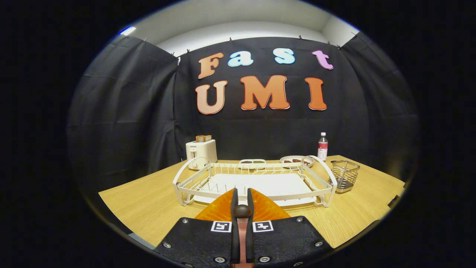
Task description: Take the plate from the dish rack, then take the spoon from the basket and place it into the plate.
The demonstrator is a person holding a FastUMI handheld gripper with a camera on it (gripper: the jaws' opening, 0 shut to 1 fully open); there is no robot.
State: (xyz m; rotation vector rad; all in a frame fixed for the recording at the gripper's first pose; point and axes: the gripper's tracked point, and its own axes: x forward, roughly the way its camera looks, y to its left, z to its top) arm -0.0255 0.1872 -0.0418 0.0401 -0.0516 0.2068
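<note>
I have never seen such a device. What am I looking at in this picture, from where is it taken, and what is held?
There is no robot arm here: a person holds a two-finger gripper in one hand. The camera rides on it and looks forward, so its jaws show at the bottom. They are closed on a slim thing with a dark round end, probably the spoon, with an orange plate just beneath them. Beyond, on the wooden table, stand a white dish rack, a wire basket, a toaster, a bottle and small dishes.
</note>
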